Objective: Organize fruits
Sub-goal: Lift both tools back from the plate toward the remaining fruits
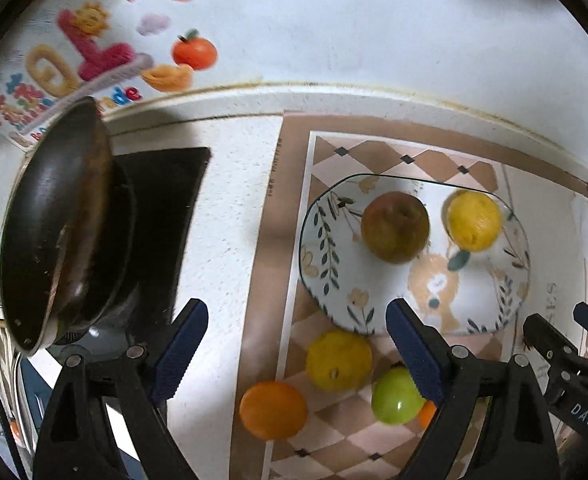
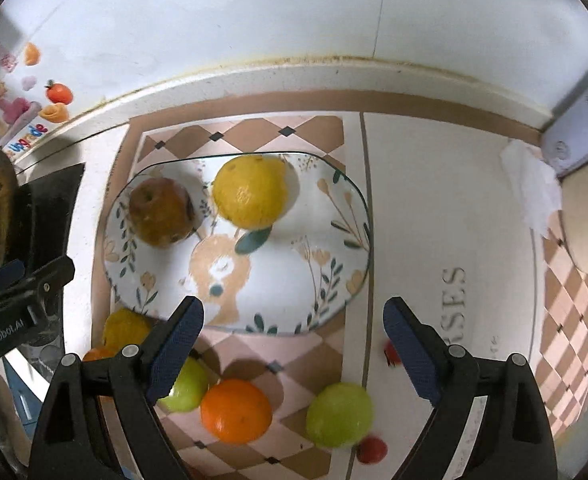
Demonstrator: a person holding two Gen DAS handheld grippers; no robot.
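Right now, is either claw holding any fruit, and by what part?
No. The left claw and right claw are both open with nothing between their fingers; the fruits lie on the plate and mat.

The plate point(image 2: 334, 216) looked like glazed ceramic, smooth and glossy, the green apple point(image 2: 339, 415) had a shiny skin, the pan point(image 1: 58, 224) was dark, worn metal, and the speckled surface point(image 1: 222, 184) looked like matt stone.

small orange point(image 1: 428, 414) behind fingers
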